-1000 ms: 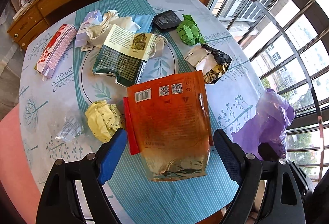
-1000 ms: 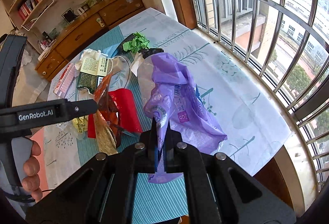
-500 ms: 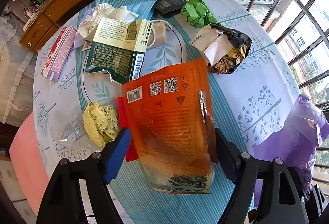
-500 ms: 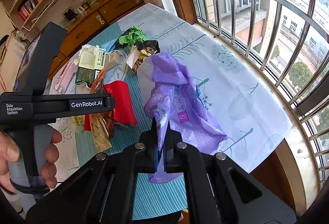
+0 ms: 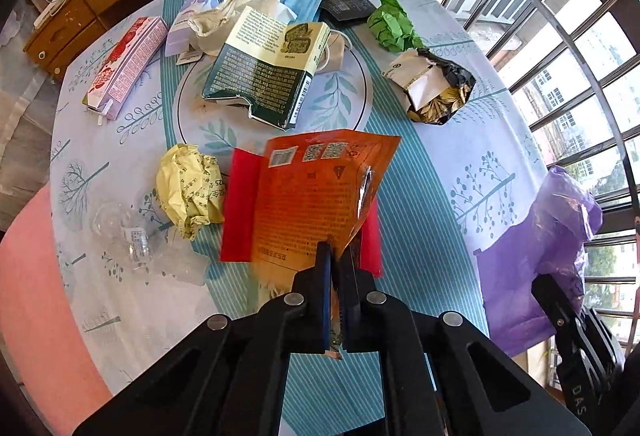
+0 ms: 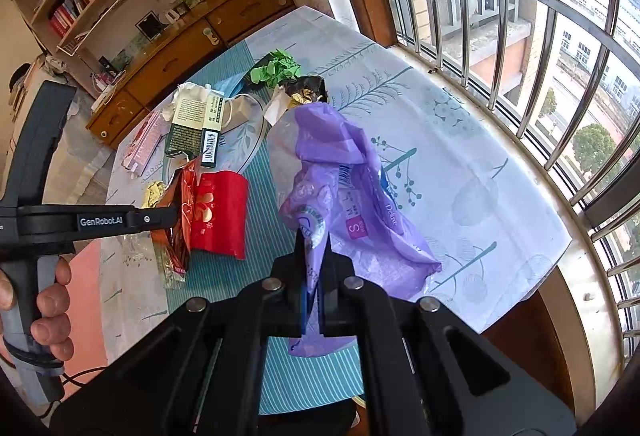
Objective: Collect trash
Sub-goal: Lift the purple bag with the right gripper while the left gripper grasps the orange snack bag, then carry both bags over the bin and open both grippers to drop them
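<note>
I'm watching the table, litter lying all over it. My right gripper is clamped tight on the purple bag, which is sagging shut on the cloth, so nothing may go in. My left gripper is pinching fully closed on the orange pouch, low at its edge. Slick foil may be slipping out, or dragging the red packet underneath along.

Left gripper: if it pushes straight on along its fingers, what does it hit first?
The left gripper is already shut on the orange pouch. Straight on, it would likely press that pouch into the red packet beneath it, then the table; depth is unclear.
</note>
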Available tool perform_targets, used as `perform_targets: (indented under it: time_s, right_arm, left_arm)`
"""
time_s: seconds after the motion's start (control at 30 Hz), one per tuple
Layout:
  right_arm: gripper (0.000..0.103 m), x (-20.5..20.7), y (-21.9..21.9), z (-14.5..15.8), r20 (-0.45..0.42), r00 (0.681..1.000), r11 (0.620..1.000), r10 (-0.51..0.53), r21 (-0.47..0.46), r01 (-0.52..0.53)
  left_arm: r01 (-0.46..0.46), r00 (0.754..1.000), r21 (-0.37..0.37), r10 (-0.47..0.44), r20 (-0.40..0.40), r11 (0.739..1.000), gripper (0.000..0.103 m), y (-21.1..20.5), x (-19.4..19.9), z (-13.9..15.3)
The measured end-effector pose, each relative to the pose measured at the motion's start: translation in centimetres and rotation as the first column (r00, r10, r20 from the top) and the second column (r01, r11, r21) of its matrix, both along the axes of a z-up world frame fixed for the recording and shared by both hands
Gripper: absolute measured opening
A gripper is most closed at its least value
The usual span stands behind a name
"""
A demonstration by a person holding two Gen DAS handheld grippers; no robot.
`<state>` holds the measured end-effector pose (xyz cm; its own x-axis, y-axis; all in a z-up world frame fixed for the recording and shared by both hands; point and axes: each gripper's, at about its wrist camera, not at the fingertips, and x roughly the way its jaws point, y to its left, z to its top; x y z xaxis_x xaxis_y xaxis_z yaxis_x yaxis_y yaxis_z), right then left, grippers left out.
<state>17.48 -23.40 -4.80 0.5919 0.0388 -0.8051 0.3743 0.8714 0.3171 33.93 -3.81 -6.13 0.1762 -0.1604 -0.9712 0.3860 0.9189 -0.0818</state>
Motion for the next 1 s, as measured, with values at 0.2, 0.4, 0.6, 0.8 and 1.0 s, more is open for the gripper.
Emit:
perform_targets:
  time_s: [0.2, 0.4, 0.6, 0.8, 1.0]
  right_arm:
    - [0.001, -0.2, 0.6, 1.7, 0.03, 0.998, 0.999, 0.052, 0.0, -0.052]
    - [0.001, -0.9, 1.4, 4.1, 0.069, 0.99, 0.992, 0.125, -0.012, -0.124]
    - [0.001, -2.7, 1.5, 6.6, 0.112, 0.974, 0.981, 0.196, -0.02, -0.195]
    - [0.001, -5.8, 1.2, 8.3, 0.124, 0.94, 0.948, 0.319, -0.024, -0.318]
    - [0.001, -11.0, 0.5, 9.0, 0.102, 0.877, 0.883, 0.469, -0.058, -0.466]
  left_arm:
    - [-0.019, 0.999, -0.087, 0.022, 0.034, 0.996, 0.0, 2.4, -1.5, 4.2]
    - [-0.028, 0.994, -0.135, 0.042, 0.101, 0.99, 0.0, 3.8, -3.9, 9.4]
    - [-0.067, 0.986, -0.174, 0.092, 0.139, 0.982, 0.0, 5.7, -7.5, 13.1]
    - [-0.14, 0.974, -0.211, 0.173, 0.145, 0.967, 0.0, 7.3, -14.1, 14.7]
    - [-0.228, 0.959, -0.246, 0.261, 0.113, 0.942, 0.0, 6.7, -22.7, 13.6]
